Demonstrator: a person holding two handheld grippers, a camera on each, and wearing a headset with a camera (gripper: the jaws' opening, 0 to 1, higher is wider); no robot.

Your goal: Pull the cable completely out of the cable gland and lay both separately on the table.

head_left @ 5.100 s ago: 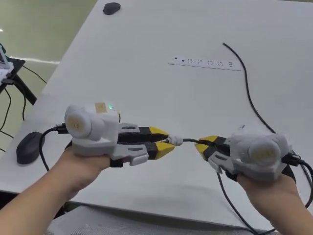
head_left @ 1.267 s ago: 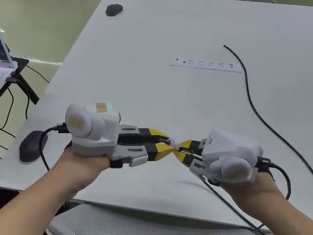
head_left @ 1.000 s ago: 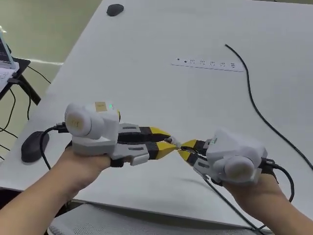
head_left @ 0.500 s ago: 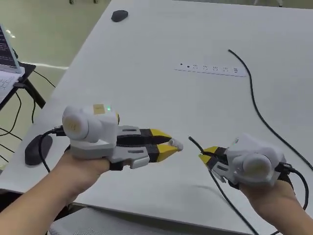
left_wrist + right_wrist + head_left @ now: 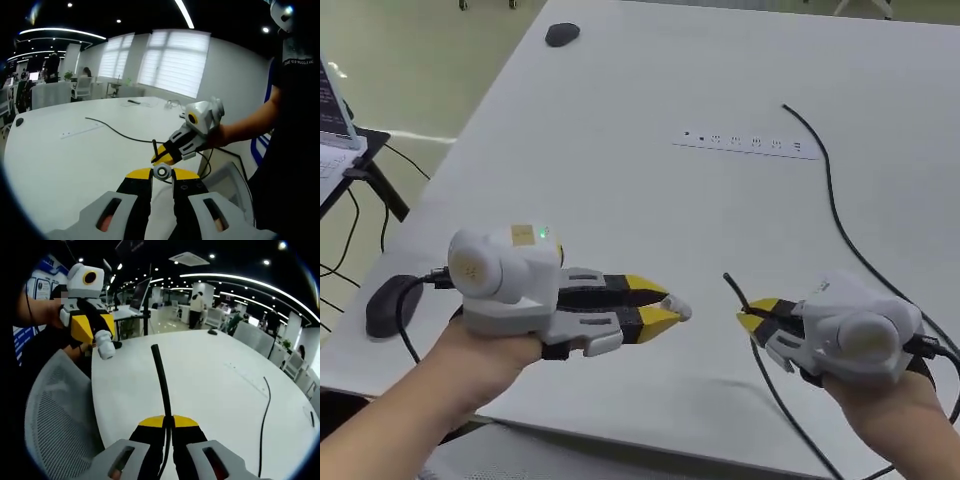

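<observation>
While left gripper (image 5: 660, 305) clamps round white gland (image 5: 162, 171), right gripper (image 5: 752, 314) pinches thin black cable (image 5: 161, 377).

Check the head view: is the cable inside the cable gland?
No, a clear gap separates the cable from the cable gland.

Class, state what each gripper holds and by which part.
The left gripper clamps the cable gland by one end; the right gripper pinches the black cable near its free end.
</observation>
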